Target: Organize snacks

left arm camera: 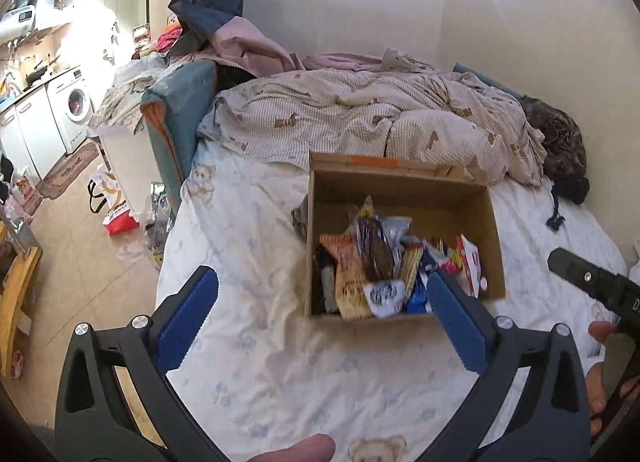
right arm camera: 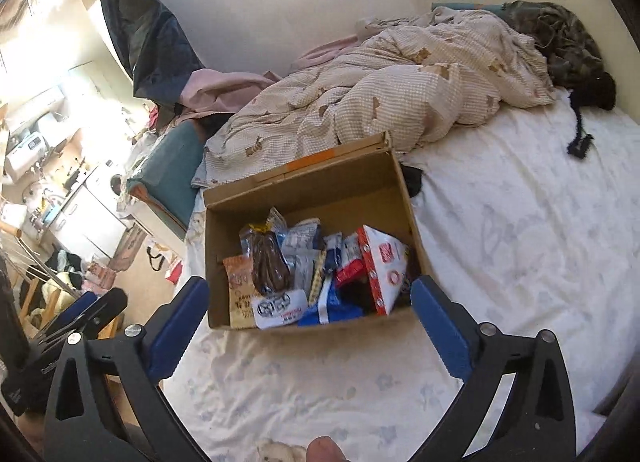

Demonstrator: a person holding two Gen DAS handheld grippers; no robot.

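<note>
Two tools hover over the bed (right arm camera: 520,242), left tool (left arm camera: 322,286) and right tool (right arm camera: 308,294) both spread wide, empty. Snacks (right arm camera: 304,274) fill the cardboard box (right arm camera: 304,198) at twelve o'clock.

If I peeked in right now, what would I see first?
You'd first see the open cardboard box in the middle of the bed, stuffed with colourful snack packets, like a brown one on top and a red and white box at its right. Behind it lies a rumpled beige blanket. Up close, the left tool and right tool hang wide open over the sheet.
</note>
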